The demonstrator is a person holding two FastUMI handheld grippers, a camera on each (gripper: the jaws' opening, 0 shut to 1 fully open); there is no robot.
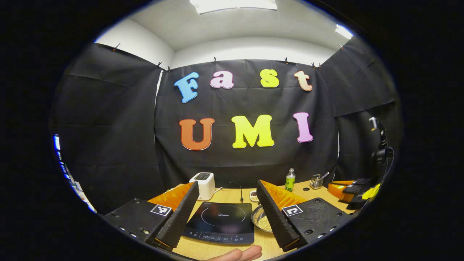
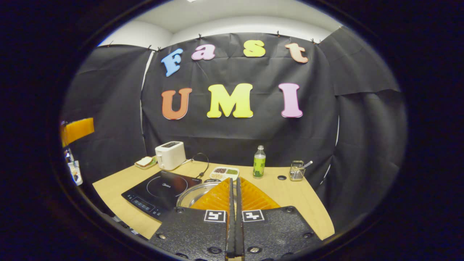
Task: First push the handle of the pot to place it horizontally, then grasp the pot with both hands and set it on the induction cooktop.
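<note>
Pot [image 2: 194, 195]: shallow steel vessel, resting on the wooden table [image 2: 293, 201] immediately to the right of the induction cooktop [image 2: 159, 192], not on it; in the left gripper view its rim [image 1: 261, 219] shows between the cooktop [image 1: 221, 222] and that gripper's right finger; handle hidden, orientation cannot be told. Right gripper [image 2: 235, 217]: fingers pressed together with nothing between them, raised in front of the pot and covering its right part. Left gripper [image 1: 228, 214]: jaws spread wide, empty, held above the near edge of the cooktop, which shows between the two fingers. Hand [image 1: 241, 253]: bare fingertips at the lower edge of the left gripper view, nearer than the cooktop. Cooktop: black glass plate with a ring marking and a control strip on its near side, nothing standing on it. Behind the cooktop: white toaster [image 2: 170, 155] with a black cord; a plate with bread [image 2: 145, 162] left of the toaster. Behind the pot: divided tray of small foods [image 2: 224, 173]. Further right of the cooktop, along the back of the table: green bottle [image 2: 259, 162], then a wire holder [image 2: 297, 171] with a utensil in it.
</note>
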